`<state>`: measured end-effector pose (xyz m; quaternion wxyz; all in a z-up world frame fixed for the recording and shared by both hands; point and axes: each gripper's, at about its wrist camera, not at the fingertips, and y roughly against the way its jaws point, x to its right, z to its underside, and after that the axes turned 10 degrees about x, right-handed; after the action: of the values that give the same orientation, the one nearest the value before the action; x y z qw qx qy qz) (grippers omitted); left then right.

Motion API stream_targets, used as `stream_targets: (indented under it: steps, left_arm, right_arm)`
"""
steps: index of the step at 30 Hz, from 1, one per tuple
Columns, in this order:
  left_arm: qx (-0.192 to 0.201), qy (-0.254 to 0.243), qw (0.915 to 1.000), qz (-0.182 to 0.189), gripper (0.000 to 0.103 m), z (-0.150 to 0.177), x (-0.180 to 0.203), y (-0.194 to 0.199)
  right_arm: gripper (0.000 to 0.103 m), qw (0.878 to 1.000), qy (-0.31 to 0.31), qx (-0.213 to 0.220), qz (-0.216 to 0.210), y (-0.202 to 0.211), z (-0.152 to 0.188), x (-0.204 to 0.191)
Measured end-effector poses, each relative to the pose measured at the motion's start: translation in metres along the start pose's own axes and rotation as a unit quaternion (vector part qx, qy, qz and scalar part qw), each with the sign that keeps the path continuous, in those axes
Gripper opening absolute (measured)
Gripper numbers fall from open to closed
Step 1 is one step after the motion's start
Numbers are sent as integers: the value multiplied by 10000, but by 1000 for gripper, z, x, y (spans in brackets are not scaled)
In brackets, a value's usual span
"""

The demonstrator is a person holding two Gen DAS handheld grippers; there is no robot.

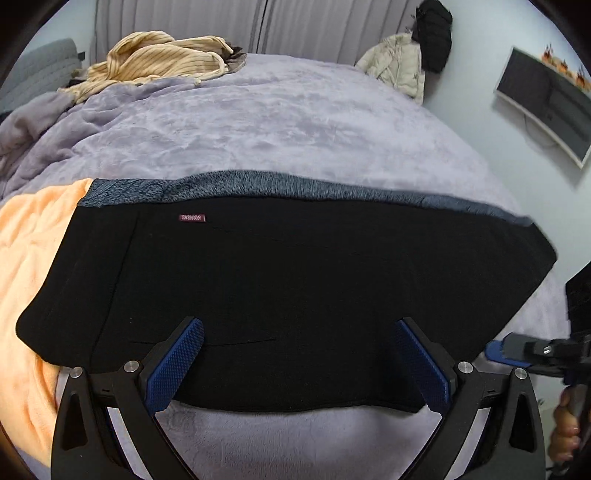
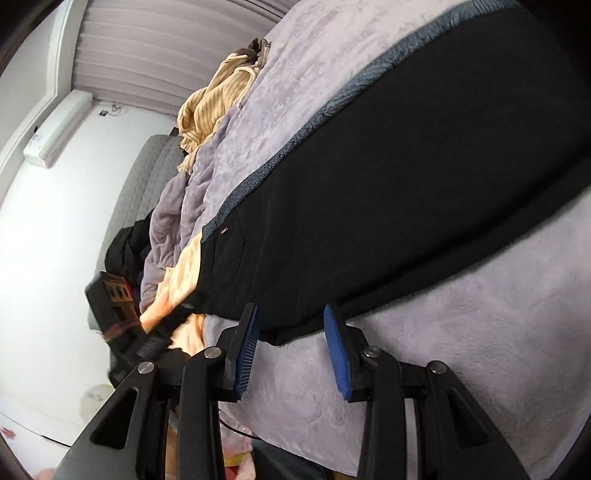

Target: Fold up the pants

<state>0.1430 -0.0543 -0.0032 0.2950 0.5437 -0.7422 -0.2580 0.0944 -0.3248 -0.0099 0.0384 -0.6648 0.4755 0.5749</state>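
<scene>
Hand-held gripper [image 1: 299, 363] spread above black pants [image 1: 295, 273]

A bed [image 1: 295, 122] covered in a lilac plush blanket fills the room. Behind it hang pale curtains [image 1: 184, 22]. A dark screen [image 1: 543, 107] is mounted on the white wall [image 1: 476, 74].

Even soft daylight; heavy fisheye bending, dark corner vignette; motion blur at right edges.

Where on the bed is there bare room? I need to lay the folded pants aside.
The lavender blanket is bare between the black pants and the striped beige garment. The orange blanket and bunched bedding crowd that view's left.
</scene>
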Motion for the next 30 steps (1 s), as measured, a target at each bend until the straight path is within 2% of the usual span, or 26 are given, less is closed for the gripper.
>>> stream_targets:
  steps: [1, 2, 4, 5, 12, 13, 14, 15, 16, 19, 21, 23, 25, 28, 30]
  left_arm:
    - [-145, -76, 9998, -114, 103, 7, 2, -12]
    - [-121, -192, 9996, -191, 103, 13, 4, -18]
    - [213, -439, 9985, -230, 103, 23, 7, -14]
    - [252, -445, 9985, -191, 103, 25, 6, -13]
    - [396, -58, 9981, 476, 103, 24, -18, -6]
    - [414, 6, 9976, 553, 103, 24, -20, -6]
    - [420, 64, 9972, 615, 103, 24, -22, -5]
    - [417, 122, 9968, 665, 103, 24, -23, -5]
    - [397, 155, 9968, 683, 103, 24, -24, -3]
    - [366, -40, 9974, 615, 103, 27, -20, 0]
    - [401, -290, 9976, 493, 103, 31, -15, -2]
    - [428, -428, 9975, 370, 103, 35, -9, -3]
    - [413, -499, 9975, 290, 103, 37, -5, -4]
    - [344, -495, 9980, 168, 103, 37, -2, 1]
    - [224, -435, 9987, 147, 103, 33, -4, 4]
  right_arm:
    - [41, 10000, -68, -5, -44, -4, 0, 2]
    - [41, 9999, -136, -21, -66, -8, 1, 3]
    - [41, 9996, -263, -52, -64, -16, 2, 6]
    - [41, 9995, -295, -52, -32, -18, 3, 7]
    - [41, 9985, -514, 175, -102, -28, 6, 13]
    - [37, 9980, -574, 209, -133, -29, 5, 14]
    - [18, 9977, -621, 229, -111, -30, 4, 15]
    - [12, 9977, -644, 215, -28, -33, 3, 13]
    - [12, 9977, -645, 226, -28, -32, 3, 10]
    - [11, 9993, -102, 356, -13, -24, 0, -15]
    - [10, 9995, 150, 267, 53, -24, 1, -24]
    - [10, 9986, 311, 125, 400, -31, 5, -20]
    - [9, 9981, 271, 81, 547, -38, 11, -6]
    - [9, 9993, 106, 195, 301, -33, 15, 2]
    - [12, 9990, 212, 180, 361, -26, 13, 0]
